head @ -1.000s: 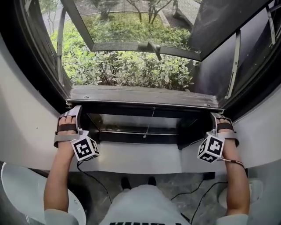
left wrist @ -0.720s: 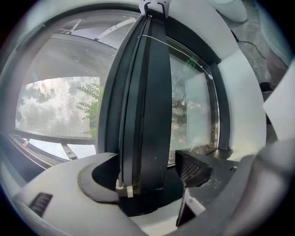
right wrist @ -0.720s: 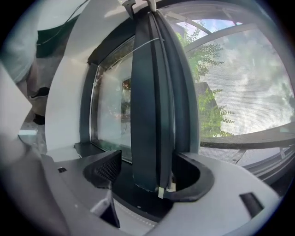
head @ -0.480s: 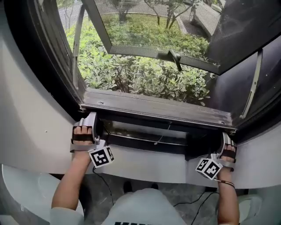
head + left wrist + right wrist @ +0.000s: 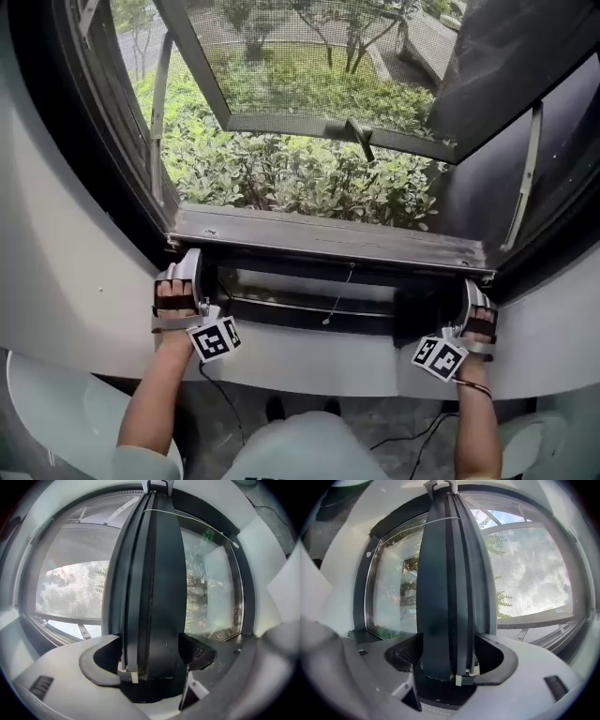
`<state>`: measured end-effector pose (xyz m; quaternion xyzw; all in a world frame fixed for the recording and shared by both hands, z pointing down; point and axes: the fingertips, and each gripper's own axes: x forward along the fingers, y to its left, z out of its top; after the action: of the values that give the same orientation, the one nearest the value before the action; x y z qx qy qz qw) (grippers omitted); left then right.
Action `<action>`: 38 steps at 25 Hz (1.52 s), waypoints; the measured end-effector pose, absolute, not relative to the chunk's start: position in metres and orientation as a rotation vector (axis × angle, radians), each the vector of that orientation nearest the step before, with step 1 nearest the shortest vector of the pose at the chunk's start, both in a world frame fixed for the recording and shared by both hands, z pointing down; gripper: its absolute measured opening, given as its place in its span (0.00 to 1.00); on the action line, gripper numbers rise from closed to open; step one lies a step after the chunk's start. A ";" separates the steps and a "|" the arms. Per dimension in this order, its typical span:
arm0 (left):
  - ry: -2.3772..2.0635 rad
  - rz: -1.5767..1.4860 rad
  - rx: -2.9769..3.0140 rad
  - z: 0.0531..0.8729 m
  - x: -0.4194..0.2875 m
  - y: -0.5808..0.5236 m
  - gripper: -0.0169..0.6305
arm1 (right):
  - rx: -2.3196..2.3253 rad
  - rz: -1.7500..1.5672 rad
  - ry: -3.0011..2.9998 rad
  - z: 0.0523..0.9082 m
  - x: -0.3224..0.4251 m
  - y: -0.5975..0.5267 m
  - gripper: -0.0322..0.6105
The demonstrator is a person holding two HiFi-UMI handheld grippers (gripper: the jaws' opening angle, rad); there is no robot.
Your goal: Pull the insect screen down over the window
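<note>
1. While it spans the window's width low down, just on the near side of the grey sill (image 5: 319, 234), the insect screen's dark bar (image 5: 328, 292) lies level.
2. Left tool (image 5: 192, 281) is clenched on the bar's left end.
3. Right tool (image 5: 469, 305) is grasping the bar's right end.
4. Mesh (image 5: 70, 588) shows beyond the bar.

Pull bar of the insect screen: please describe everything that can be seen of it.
The pull bar is a long, black, matte rail with lengthwise grooves, perhaps metal. It lies level, on the room side of the grey sill. The left tongs clamp one end, the right tongs the other. A thin pale cord hangs from its middle.
</note>
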<state>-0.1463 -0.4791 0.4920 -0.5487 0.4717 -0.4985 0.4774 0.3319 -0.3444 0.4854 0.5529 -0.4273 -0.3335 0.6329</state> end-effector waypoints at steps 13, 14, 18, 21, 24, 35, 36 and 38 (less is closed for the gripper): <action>1.301 -0.976 -1.845 0.460 -0.115 -0.441 0.62 | 1.372 -0.631 -1.219 0.446 0.296 -0.333 0.59; 1.332 -0.913 -1.941 0.454 -0.110 -0.436 0.62 | 1.408 -0.608 -1.269 0.441 0.288 -0.332 0.59; 1.445 -0.638 -2.242 0.429 -0.095 -0.421 0.42 | 1.585 -0.492 -1.507 0.424 0.253 -0.328 0.59; 1.513 -0.447 -2.365 0.410 -0.091 -0.412 0.21 | 1.724 -0.385 -1.691 0.413 0.227 -0.323 0.56; 1.564 -0.283 -2.469 0.397 -0.085 -0.398 0.08 | 1.846 -0.259 -1.858 0.403 0.203 -0.315 0.43; 1.659 -0.051 -2.680 0.426 -0.055 -0.331 0.05 | 2.056 -0.080 -2.202 0.411 0.134 -0.268 0.06; 1.657 -0.057 -2.693 0.431 -0.055 -0.327 0.05 | 2.061 -0.070 -2.203 0.417 0.129 -0.264 0.06; 1.648 -0.100 -2.730 0.444 -0.055 -0.319 0.05 | 2.069 -0.043 -2.207 0.427 0.119 -0.260 0.06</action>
<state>-0.0546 -0.3193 0.4444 -0.8555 0.5164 -0.0313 -0.0241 0.1195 -0.2597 0.4270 0.6827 -0.7282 -0.0142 0.0583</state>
